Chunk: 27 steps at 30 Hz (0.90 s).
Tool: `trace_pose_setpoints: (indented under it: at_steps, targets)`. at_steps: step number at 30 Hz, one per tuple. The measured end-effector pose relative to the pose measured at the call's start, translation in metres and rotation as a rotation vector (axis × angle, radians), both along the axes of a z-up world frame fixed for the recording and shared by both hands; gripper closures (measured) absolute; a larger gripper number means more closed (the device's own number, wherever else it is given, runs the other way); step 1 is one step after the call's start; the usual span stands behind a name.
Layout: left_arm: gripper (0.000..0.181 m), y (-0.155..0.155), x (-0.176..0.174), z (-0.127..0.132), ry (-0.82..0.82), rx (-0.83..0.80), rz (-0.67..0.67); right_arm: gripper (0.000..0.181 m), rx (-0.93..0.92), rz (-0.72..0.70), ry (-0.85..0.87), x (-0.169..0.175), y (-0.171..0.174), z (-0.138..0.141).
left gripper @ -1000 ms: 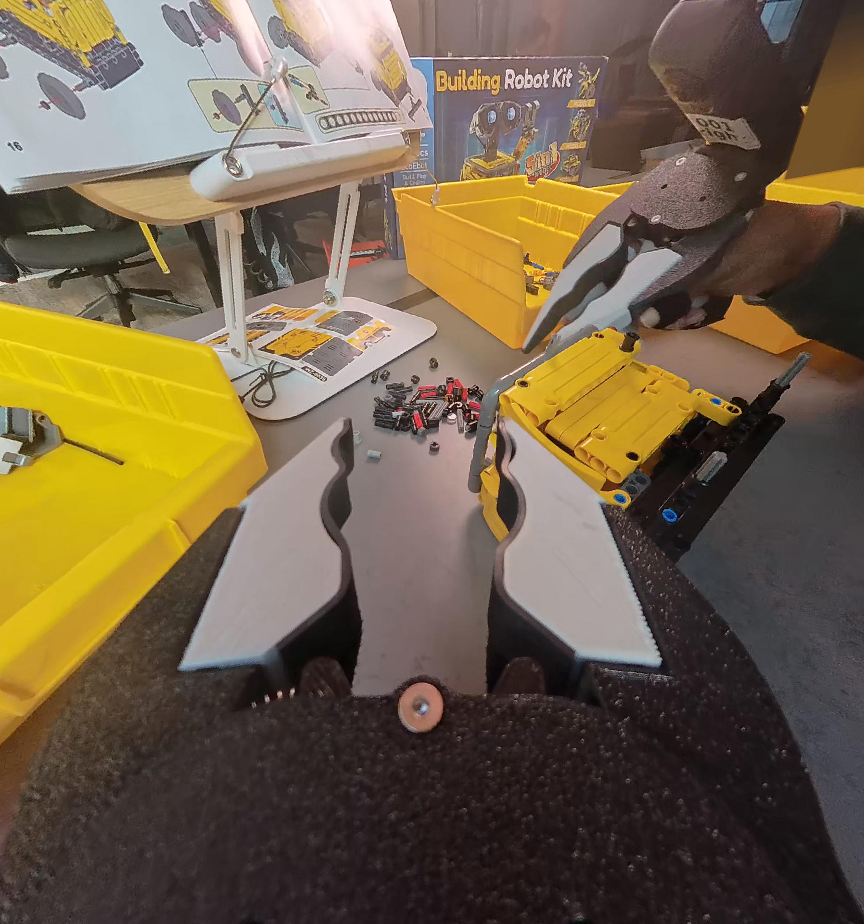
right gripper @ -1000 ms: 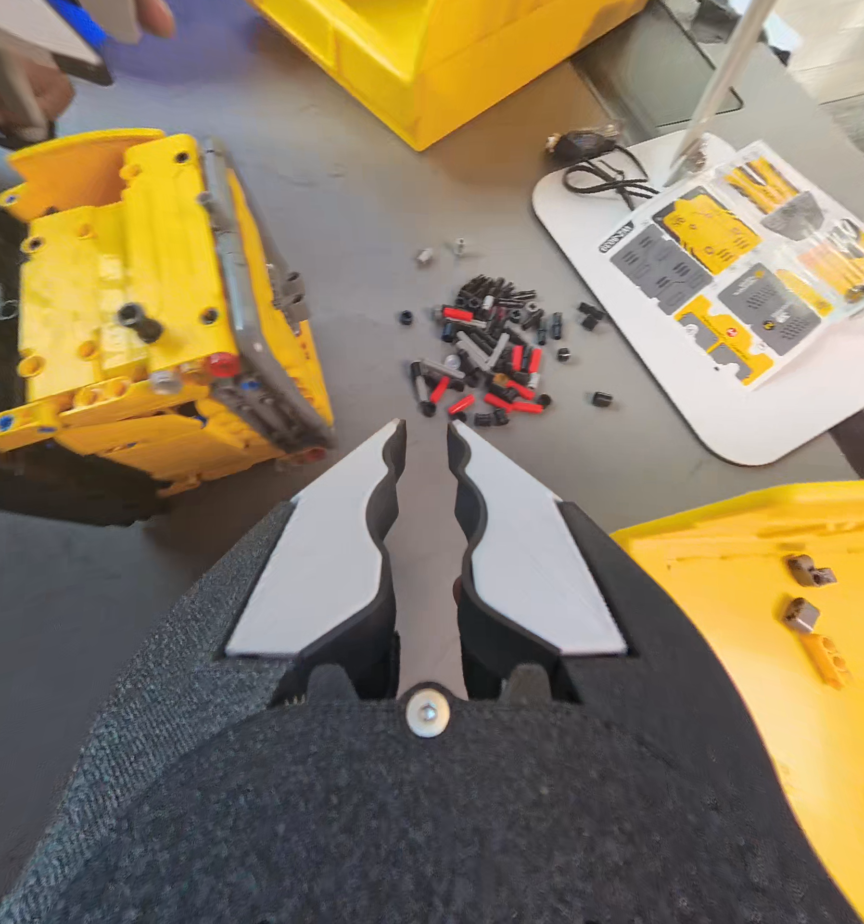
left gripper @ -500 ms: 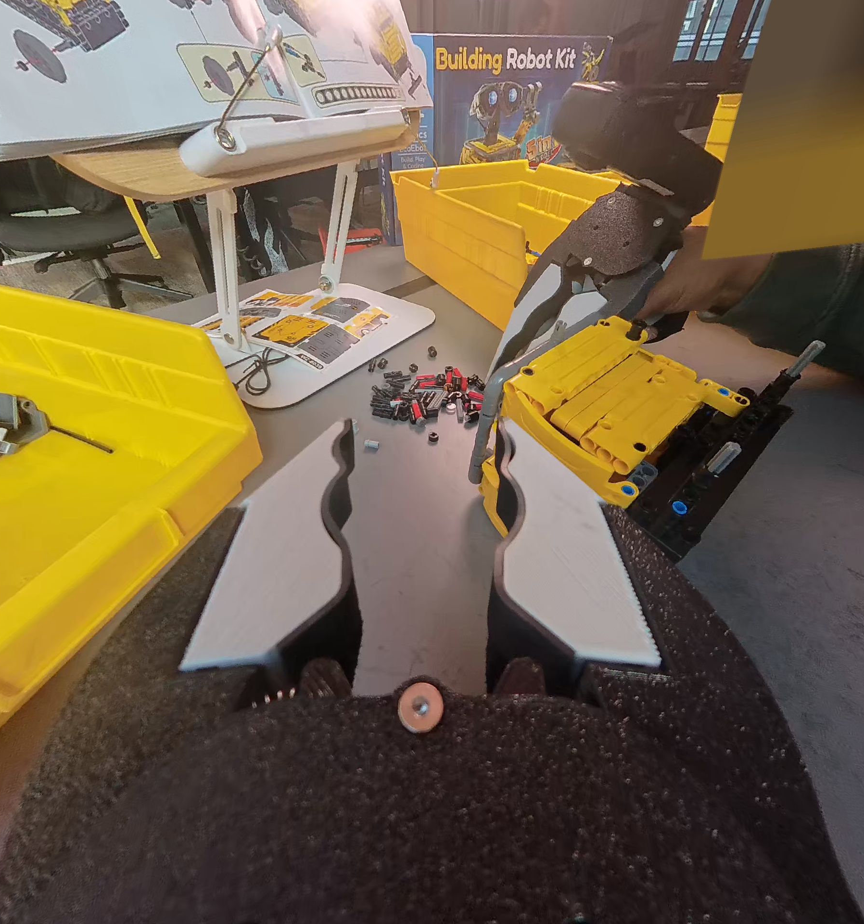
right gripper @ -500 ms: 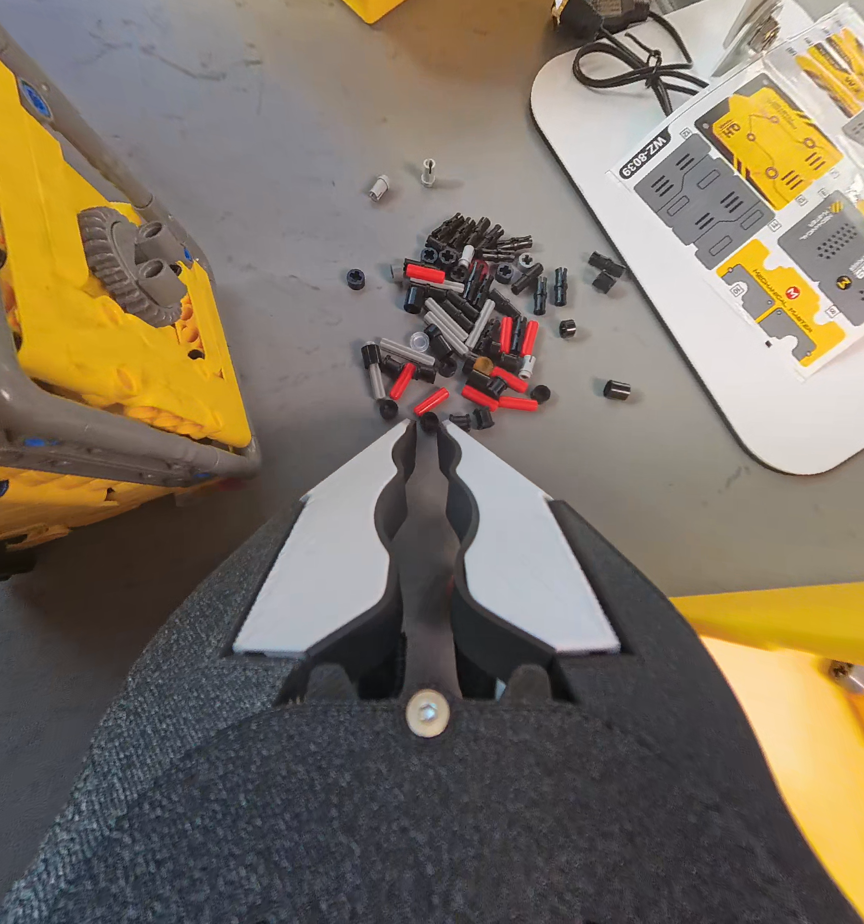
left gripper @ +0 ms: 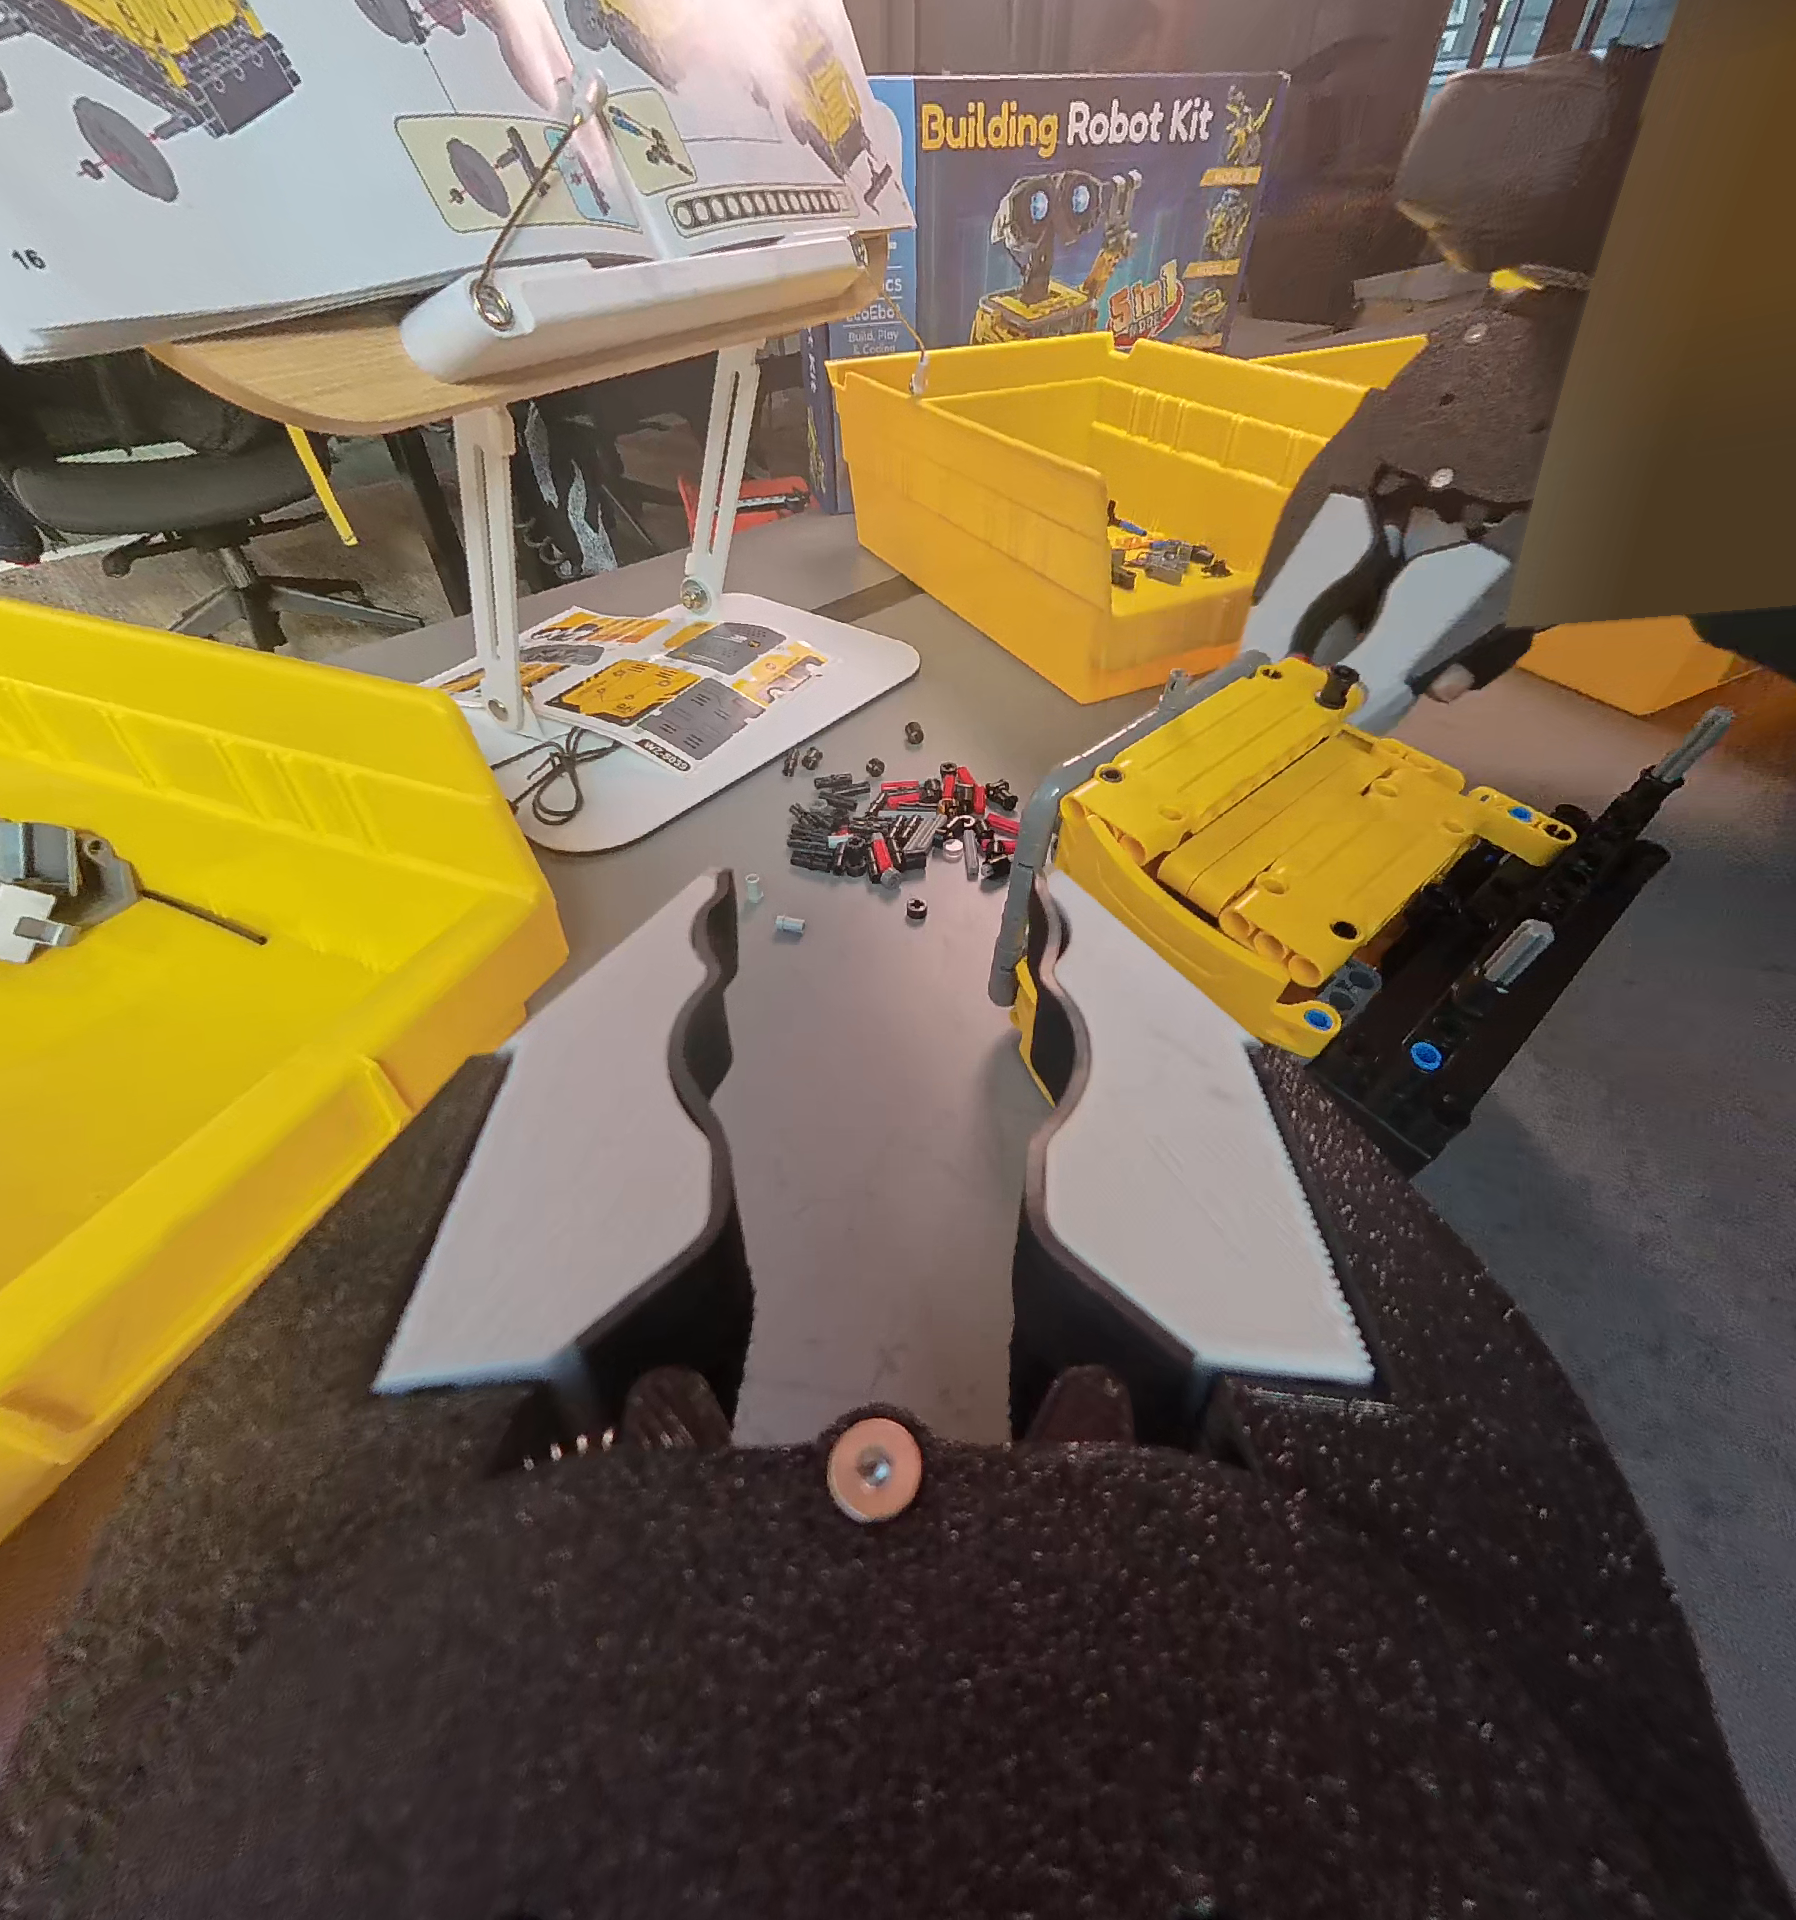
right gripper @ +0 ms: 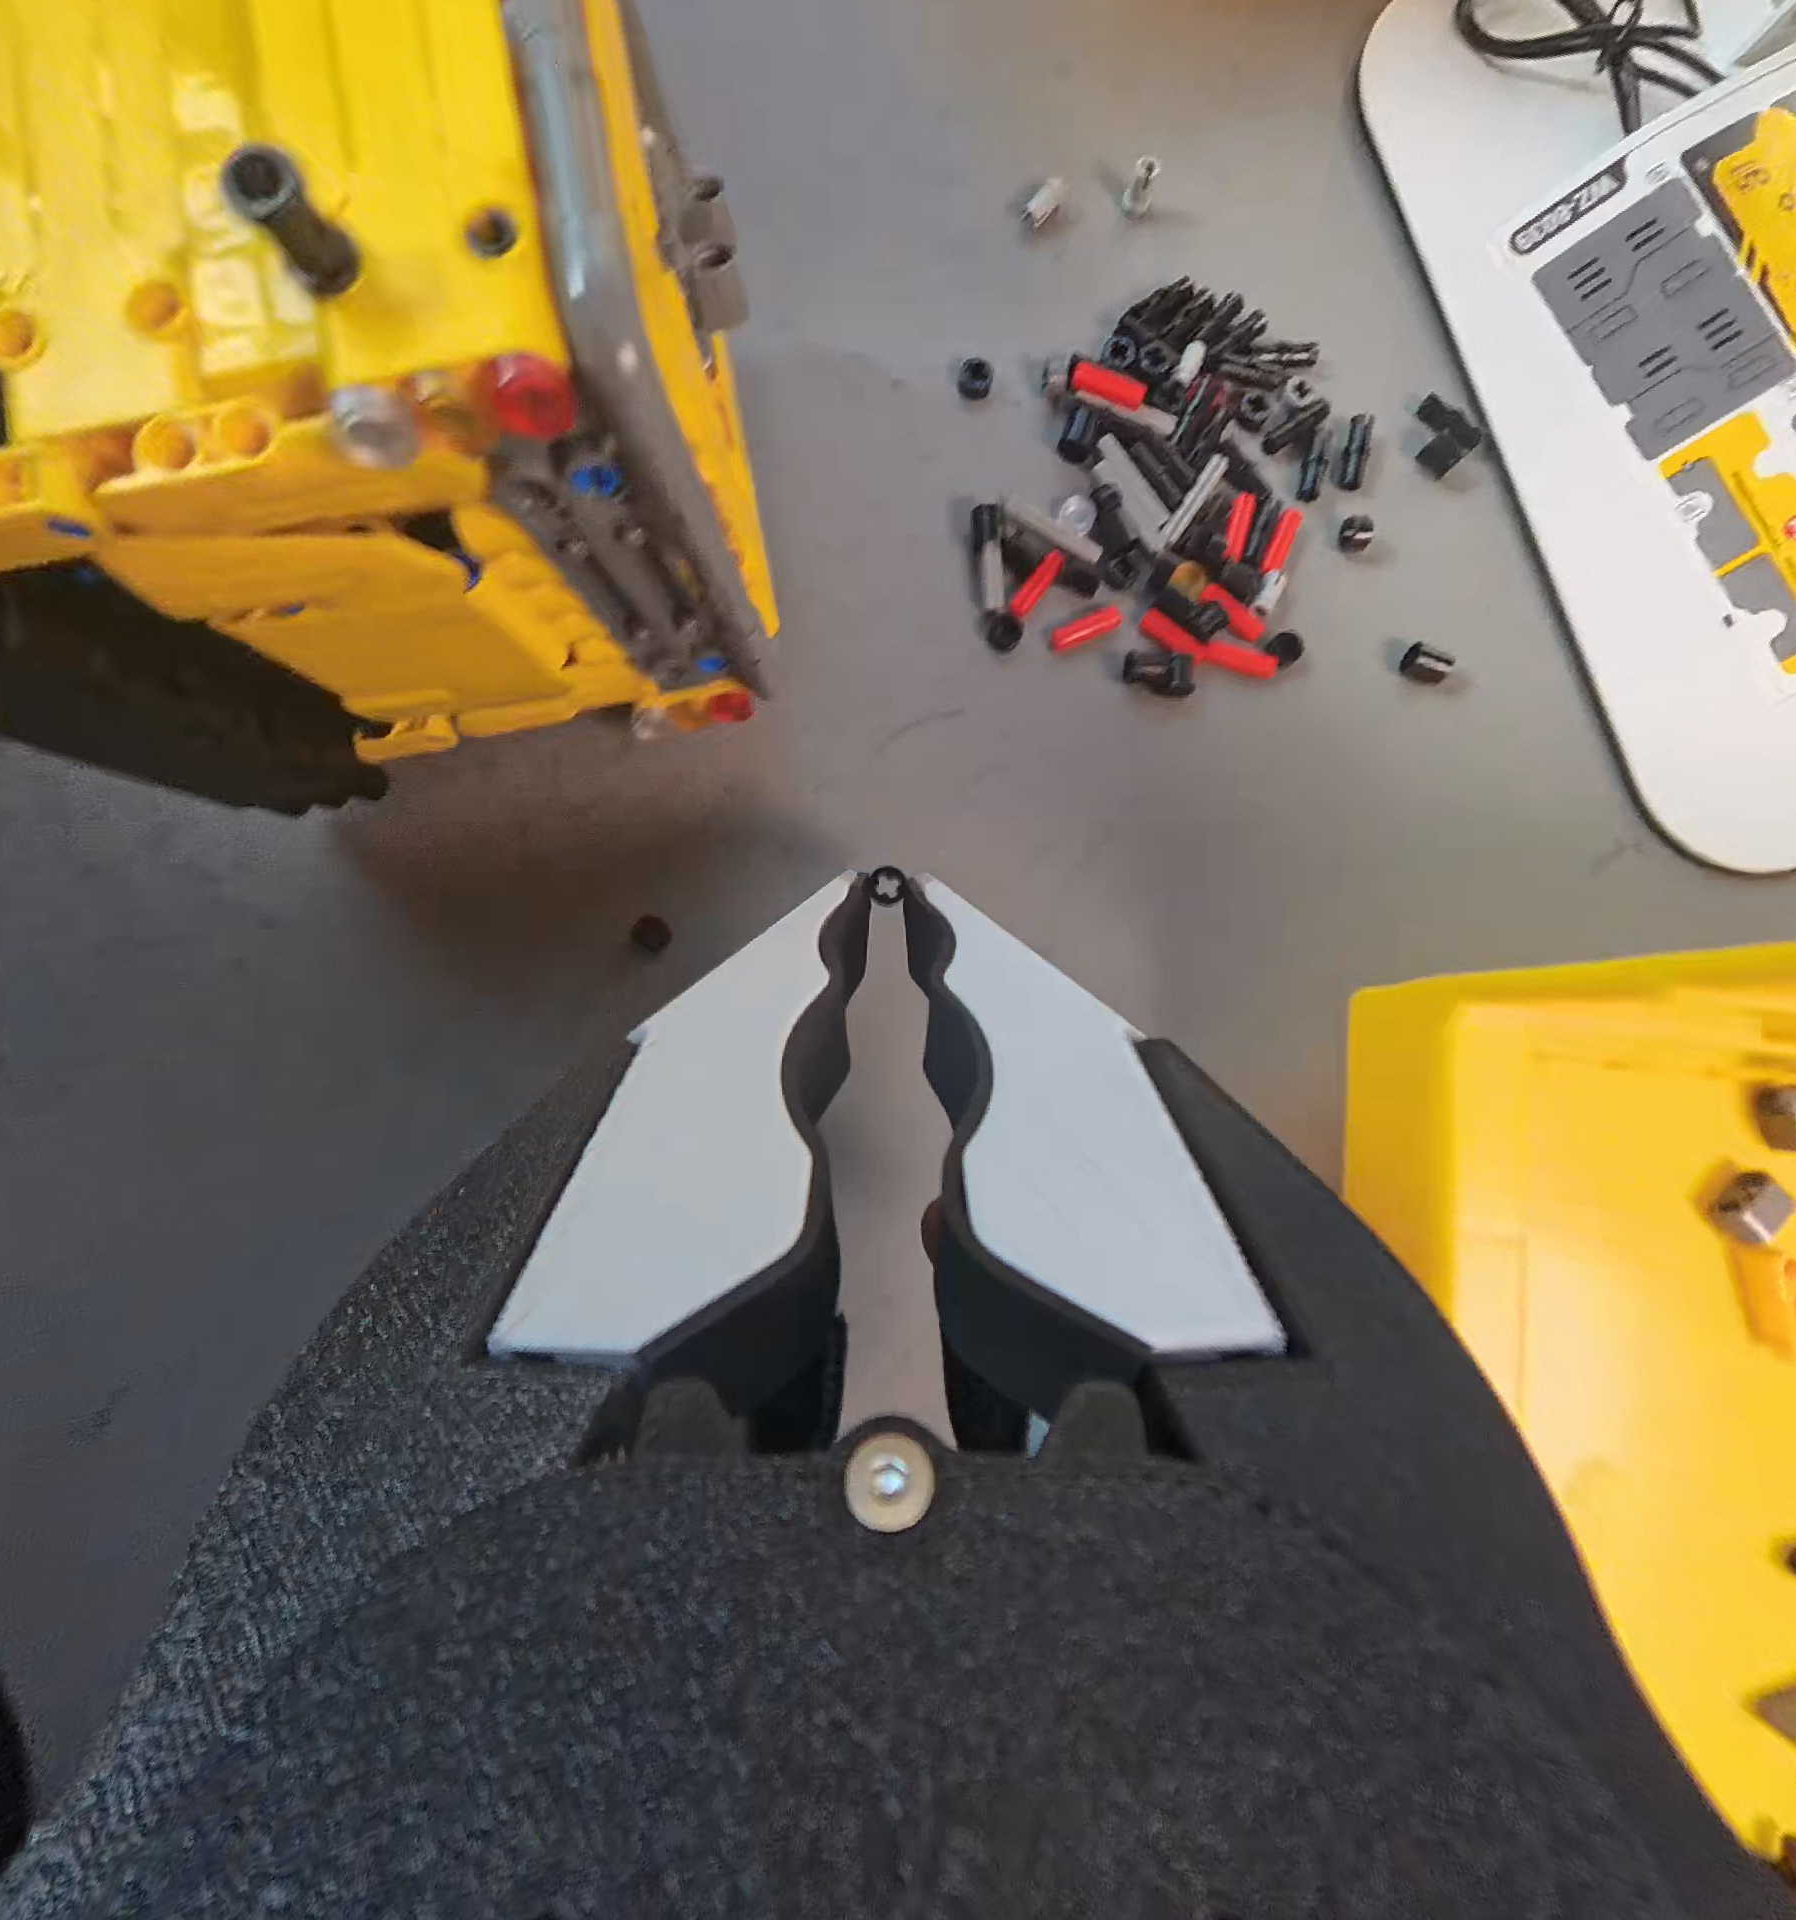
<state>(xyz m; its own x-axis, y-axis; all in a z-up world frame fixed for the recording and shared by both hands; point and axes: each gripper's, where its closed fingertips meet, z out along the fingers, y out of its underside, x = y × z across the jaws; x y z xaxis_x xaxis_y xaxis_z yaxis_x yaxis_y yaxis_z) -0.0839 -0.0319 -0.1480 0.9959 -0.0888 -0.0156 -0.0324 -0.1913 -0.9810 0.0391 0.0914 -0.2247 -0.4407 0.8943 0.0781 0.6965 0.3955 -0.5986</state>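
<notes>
The grey table (left gripper: 873, 1143) carries everything here. At its left edge sits a big yellow bin (left gripper: 198, 1039) with a grey metal piece inside, and a second yellow bin (left gripper: 977, 499) stands farther back, in front of a blue kit box (left gripper: 1070, 208). A white book stand (left gripper: 728, 727) holds an open instruction booklet (left gripper: 354, 135) above a sticker sheet lying on its base. The yellow and black brick model (left gripper: 1278, 852) rests tilted on the table just right of the left gripper (left gripper: 878, 914), whose claw is spread wide with nothing in it; its right finger lies just beside the model's grey corner bar. In front lies a pile of small black, red and grey pins (right gripper: 1164, 509). The right gripper (right gripper: 886, 888) is above the table, near the model, its claw narrowed onto a tiny black pin (right gripper: 886, 886) pinched at the very tips. Another small black piece (right gripper: 650, 933) lies loose just left of it
</notes>
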Motion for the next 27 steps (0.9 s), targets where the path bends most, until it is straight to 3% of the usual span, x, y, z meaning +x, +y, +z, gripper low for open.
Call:
trace_pose_setpoints:
  at_steps: [5,19,22,27]
  targets:
    - [0.126,0.003,0.006,-0.007,0.018,-0.024,-0.013,0.175,0.009,0.022,-0.051,0.031,-0.021,-0.014]
    - [0.126,0.001,0.006,-0.003,0.063,-0.023,-0.004,0.169,-0.042,-0.009,-0.048,0.029,-0.021,-0.017]
    - [0.126,0.0,0.005,-0.001,0.066,-0.017,0.002,0.166,-0.08,-0.016,-0.004,0.027,-0.022,-0.006]
    - [0.126,0.0,0.003,0.001,0.059,-0.014,0.01,0.163,-0.139,-0.078,0.226,0.011,-0.019,0.036]
